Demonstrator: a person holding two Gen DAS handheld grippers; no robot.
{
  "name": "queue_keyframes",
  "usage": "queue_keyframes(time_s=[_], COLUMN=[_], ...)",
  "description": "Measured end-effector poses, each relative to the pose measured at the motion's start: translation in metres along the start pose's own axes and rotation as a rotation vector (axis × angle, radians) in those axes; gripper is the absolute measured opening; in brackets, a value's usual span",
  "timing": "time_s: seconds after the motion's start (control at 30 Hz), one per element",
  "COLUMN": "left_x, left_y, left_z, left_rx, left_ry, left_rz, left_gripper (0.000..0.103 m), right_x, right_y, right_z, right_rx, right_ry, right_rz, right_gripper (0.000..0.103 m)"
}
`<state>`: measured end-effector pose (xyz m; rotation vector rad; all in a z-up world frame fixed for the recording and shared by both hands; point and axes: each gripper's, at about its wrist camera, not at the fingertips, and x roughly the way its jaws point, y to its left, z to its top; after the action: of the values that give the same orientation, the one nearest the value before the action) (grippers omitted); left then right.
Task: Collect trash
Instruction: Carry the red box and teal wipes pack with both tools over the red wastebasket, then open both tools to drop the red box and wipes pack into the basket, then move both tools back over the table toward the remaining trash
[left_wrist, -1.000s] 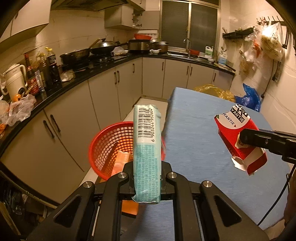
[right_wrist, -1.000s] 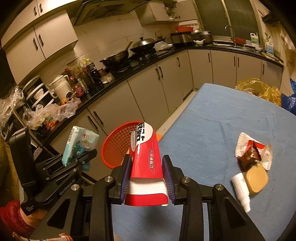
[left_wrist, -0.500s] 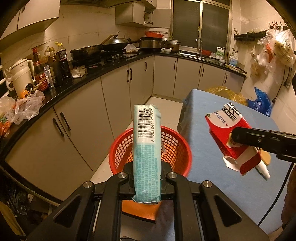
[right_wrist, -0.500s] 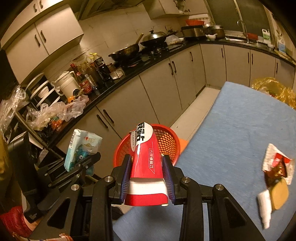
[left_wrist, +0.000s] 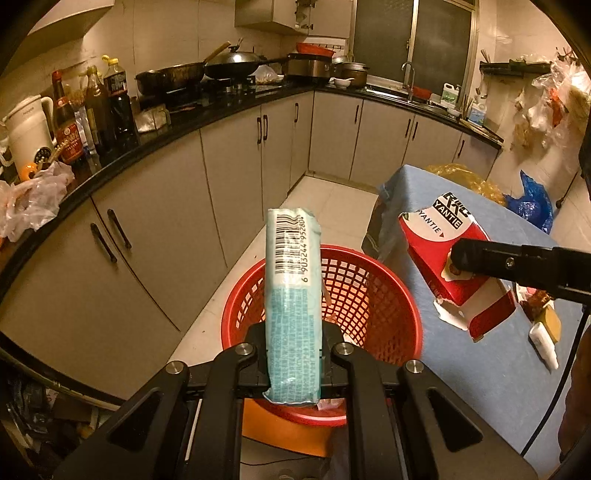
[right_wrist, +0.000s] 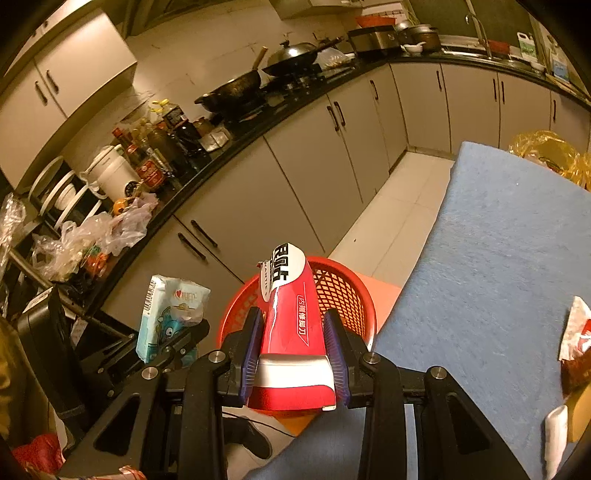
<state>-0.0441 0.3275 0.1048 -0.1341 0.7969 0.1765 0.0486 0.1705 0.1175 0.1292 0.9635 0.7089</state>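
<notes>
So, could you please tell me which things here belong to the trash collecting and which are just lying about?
Job:
- pale blue tissue pack in left tongs
- red torn carton in right tongs
- red mesh plastic basket
- wrappers on blue table

Lying about:
- black woks
- sauce bottles
- white kettle

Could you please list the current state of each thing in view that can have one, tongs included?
Left tongs: shut on the tissue pack.
Tissue pack: held upright, above the basket.
Right tongs: shut on the red carton.
Red carton: held, torn open, empty-looking.
Red basket: upright on an orange stool, open-topped, not full.
Wrappers: lying on the blue table, not yet collected.
Cabinet doors: closed.
</notes>
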Motion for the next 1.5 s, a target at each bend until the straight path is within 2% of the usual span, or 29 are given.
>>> queue_keyframes(time_s=[0.23, 0.4, 0.47, 0.6, 0.83, 1.1, 1.5], left_x=[0.022, 0.035, 0.039, 0.036, 0.025, 0.004, -0.024], left_y=[0.003, 0.003, 0.004, 0.006, 0.006, 0.001, -0.064], left_z=[0.003, 0.003, 0.002, 0.003, 0.006, 0.005, -0.008], left_rx=[0.014, 0.029, 0.028, 0.022, 0.012, -0.024, 0.055], left_ry=[0.015, 0.028, 0.038, 0.018, -0.007, -0.020, -0.034], left_rz=[-0.030, -0.038, -0.043, -0.034, -0.026, -0.024, -0.085], left_gripper=[0.012, 0.014, 0.019, 0.054, 0.055, 0.057, 0.058], right_x=[0.027, 0.041, 0.044, 0.041, 0.027, -0.009, -0.080], right_y=[-0.007, -0.011, -0.012, -0.015, -0.013, -0.016, -0.044], right_z=[0.004, 0.009, 0.010, 0.012, 0.016, 0.007, -0.044], right_rx=[0.026, 0.043, 0.054, 0.067, 0.074, 0.070, 0.086], right_ry=[0.034, 0.045, 0.050, 0.044, 0.019, -0.025, -0.087], right_rz=[-0.014, -0.028, -0.022, -0.020, 0.012, -0.005, -0.096], right_gripper=[0.038, 0.043, 0.047, 0.048, 0.048, 0.049, 0.052])
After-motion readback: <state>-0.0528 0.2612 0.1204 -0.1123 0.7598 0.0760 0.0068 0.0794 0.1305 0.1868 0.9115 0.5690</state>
